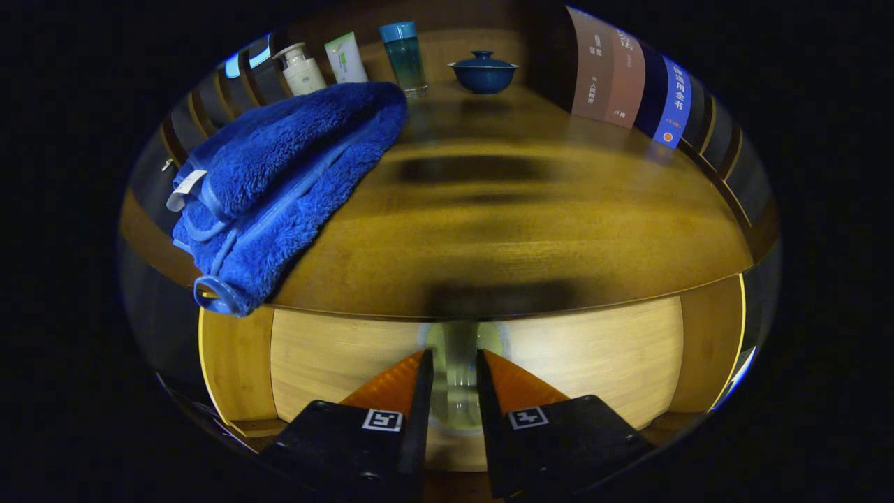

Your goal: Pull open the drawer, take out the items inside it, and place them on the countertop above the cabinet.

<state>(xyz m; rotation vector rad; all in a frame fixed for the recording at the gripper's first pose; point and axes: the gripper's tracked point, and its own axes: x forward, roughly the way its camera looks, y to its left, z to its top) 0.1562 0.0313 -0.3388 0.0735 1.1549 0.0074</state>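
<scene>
Two fingers of the gripper [455, 391] stand narrowly apart around the pale knob [457, 374] on the drawer front [594, 363]; whether both press it I cannot tell. A loose hold could slip off the knob during the pull, or a jerk could shake the blue towel [279, 181] overhanging the countertop [524, 230] above that knob.

A wooden cabinet [601, 356] with a glossy countertop [531, 209] stands in dim, warm light; the top reflects dark smears. Wooden slats [719, 133] curve around behind it, perhaps a shelf back. Books [628, 77] stand upright at its far right corner, against darkness.

Towel [279, 188] on countertop [531, 230], left.
</scene>
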